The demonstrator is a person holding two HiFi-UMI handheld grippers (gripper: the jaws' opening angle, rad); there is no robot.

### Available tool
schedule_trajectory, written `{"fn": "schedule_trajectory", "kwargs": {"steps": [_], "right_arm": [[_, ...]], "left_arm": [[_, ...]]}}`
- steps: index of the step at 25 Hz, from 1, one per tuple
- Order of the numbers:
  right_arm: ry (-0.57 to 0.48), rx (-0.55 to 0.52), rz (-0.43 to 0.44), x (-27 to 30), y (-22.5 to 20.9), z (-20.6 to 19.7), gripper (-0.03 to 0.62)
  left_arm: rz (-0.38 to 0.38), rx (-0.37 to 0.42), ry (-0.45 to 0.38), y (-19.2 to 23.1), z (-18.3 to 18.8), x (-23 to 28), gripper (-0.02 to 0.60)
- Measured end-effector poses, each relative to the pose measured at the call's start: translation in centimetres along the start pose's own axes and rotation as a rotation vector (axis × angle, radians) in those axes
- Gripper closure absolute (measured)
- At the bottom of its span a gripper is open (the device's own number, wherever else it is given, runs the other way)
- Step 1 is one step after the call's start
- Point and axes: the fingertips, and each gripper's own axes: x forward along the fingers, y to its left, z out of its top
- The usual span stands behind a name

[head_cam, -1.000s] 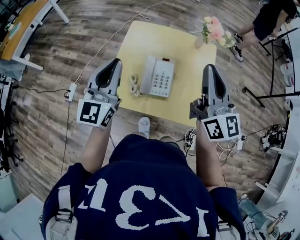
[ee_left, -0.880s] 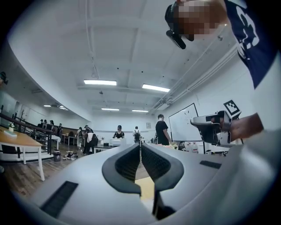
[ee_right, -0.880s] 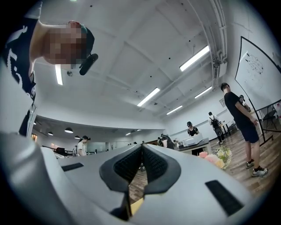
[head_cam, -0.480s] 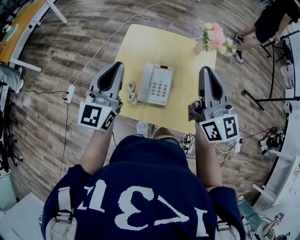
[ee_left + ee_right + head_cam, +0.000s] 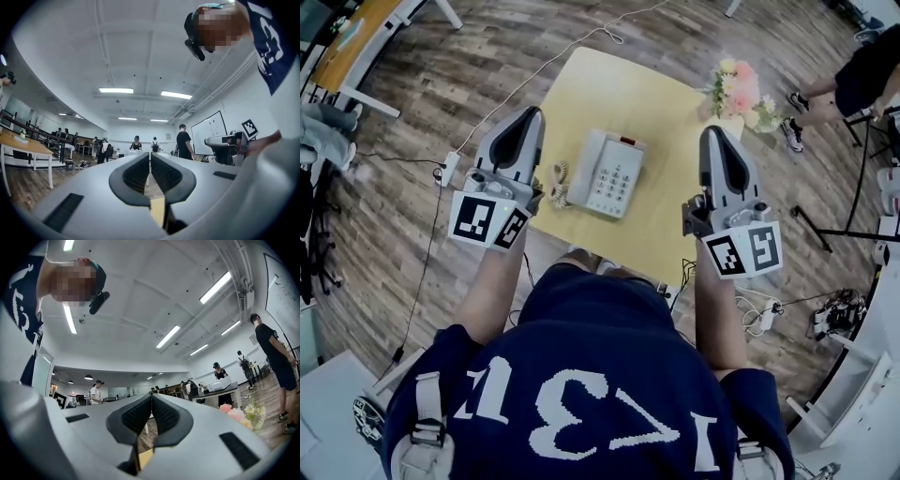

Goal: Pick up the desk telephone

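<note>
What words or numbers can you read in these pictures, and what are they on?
"3": middle of the big white print on the dark shirt; its other characters are too warped to be sure.
Telephone keys: too small to read.
Marker cubes: black-and-white squares only, no words.
Whiteboard: marks too small to read.

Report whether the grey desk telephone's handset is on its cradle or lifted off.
On its cradle: the grey handset lies flat along the left side of the grey desk telephone on the yellow table.
</note>
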Motion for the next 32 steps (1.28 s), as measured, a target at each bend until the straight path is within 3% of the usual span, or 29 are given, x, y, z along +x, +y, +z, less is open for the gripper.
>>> {"fn": "schedule_trajectory", "kwargs": {"steps": [8, 19, 26, 30, 32], "right_arm": [[0.036, 0.045, -0.004, 0.9, -1.6, -1.9, 0.566], [0.116, 0.091, -0.072, 2.8, -3.4, -6.2, 0.566], [0.225, 0.162, -0.076, 3.2, -4.0, -12.0, 0.565], [0.344, 0.232, -0.059, 2.4, -4.2, -17.1, 0.562], [0.446, 0.246, -0.056, 1.7, -4.2, -20.7, 0.512]], "left_arm": [[0.011, -0.015, 0.029, -0.3, -2.0, 1.2, 0.558], [-0.007, -0.111, 0.085, 1.5, -6.7, 3.6, 0.558], [-0.047, -0.178, 0.136, 1.6, -11.0, 4.8, 0.557], [-0.068, -0.216, 0.207, 1.5, -14.6, 5.0, 0.555], [-0.097, -0.223, 0.268, 1.2, -16.9, 4.8, 0.495]]}}
